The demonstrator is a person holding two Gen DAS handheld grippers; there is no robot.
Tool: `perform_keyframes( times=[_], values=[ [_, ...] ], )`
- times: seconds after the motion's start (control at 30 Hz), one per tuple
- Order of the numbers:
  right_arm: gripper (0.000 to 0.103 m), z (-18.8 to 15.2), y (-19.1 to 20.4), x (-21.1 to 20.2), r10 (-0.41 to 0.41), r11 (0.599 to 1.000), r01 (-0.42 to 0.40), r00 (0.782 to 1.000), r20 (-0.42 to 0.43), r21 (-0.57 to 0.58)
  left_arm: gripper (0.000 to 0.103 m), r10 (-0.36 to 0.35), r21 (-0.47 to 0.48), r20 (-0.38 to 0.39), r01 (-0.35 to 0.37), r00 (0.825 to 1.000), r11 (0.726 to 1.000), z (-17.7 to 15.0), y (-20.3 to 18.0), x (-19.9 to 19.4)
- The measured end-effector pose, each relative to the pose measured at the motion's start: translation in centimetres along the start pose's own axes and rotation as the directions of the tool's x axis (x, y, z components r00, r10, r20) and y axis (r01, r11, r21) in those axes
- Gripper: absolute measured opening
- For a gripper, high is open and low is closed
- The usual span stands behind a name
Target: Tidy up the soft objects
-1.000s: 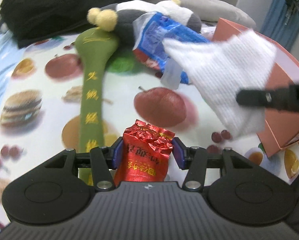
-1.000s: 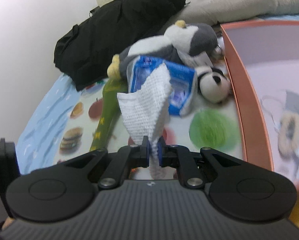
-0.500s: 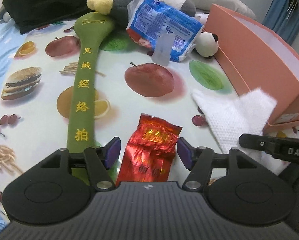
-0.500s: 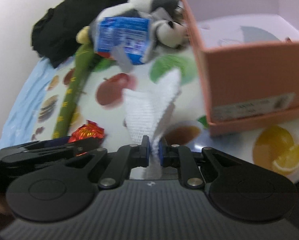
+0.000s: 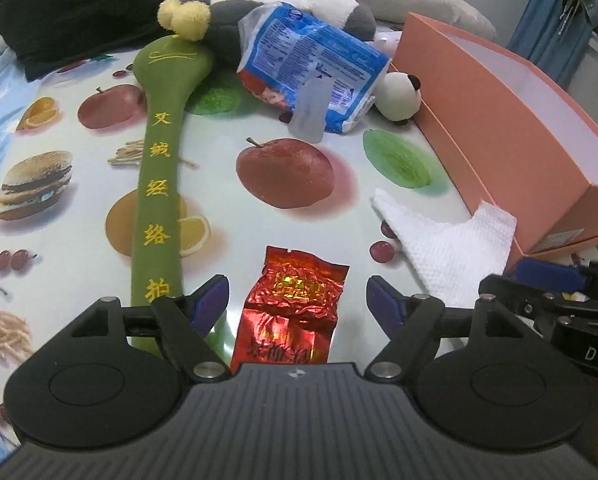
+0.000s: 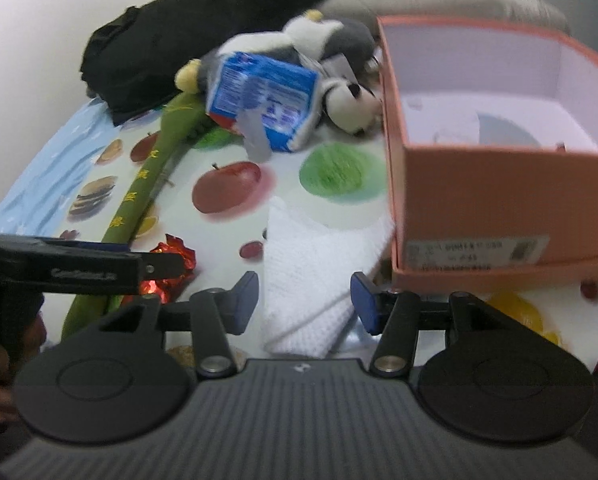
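A red foil packet (image 5: 291,312) lies on the fruit-print cloth between the open jaws of my left gripper (image 5: 299,304). A white knitted cloth (image 6: 311,272) lies crumpled on the table between the open jaws of my right gripper (image 6: 305,300), against the corner of the orange box (image 6: 479,200). It also shows in the left wrist view (image 5: 447,248). A blue tissue pack (image 5: 311,64), a grey and white plush (image 5: 299,0), a small panda plush (image 5: 399,94) and a long green massage stick (image 5: 159,184) lie farther back.
The orange box (image 5: 499,128) stands open at the right with little inside. A black bag (image 5: 99,4) and a grey pillow (image 5: 411,0) lie at the back. The red packet (image 6: 171,268) and the left gripper show at the left in the right wrist view.
My left gripper opened and let the red packet down on the cloth. My right gripper carried the white cloth down beside the box and opened, releasing it.
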State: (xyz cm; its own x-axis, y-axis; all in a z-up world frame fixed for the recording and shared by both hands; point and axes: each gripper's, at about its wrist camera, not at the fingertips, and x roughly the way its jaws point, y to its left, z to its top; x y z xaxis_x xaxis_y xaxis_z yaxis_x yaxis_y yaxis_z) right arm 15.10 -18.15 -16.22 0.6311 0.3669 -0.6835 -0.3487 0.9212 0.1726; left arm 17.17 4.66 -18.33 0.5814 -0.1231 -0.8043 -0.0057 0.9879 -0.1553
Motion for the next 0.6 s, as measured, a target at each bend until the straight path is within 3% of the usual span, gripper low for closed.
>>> perform_keyframes(
  times=[0.17,0.3,0.4,0.6],
  values=[
    [0.054,0.2,0.0,2.3,-0.017,0.999,0.016,1.000,-0.022,-0.047,0.078,0.011,0.024,-0.008,-0.011,1.000,1.000,0.2,-0.6,1.1],
    [0.053,-0.2,0.2,3.9,-0.034,0.996,0.029,0.998,-0.055,-0.089,0.071,0.023,0.052,-0.019,-0.022,1.000,0.998,0.2,-1.0,1.7],
    [0.055,-0.5,0.5,4.1,-0.040,0.993,0.035,0.998,-0.047,-0.112,0.065,0.037,0.067,-0.021,-0.036,0.999,0.997,0.1,-1.1,1.9],
    [0.053,-0.7,1.0,4.3,-0.029,0.988,0.018,0.997,-0.074,-0.153,0.063,0.045,0.066,-0.012,-0.045,0.999,0.997,0.1,-1.3,1.8]
  ],
)
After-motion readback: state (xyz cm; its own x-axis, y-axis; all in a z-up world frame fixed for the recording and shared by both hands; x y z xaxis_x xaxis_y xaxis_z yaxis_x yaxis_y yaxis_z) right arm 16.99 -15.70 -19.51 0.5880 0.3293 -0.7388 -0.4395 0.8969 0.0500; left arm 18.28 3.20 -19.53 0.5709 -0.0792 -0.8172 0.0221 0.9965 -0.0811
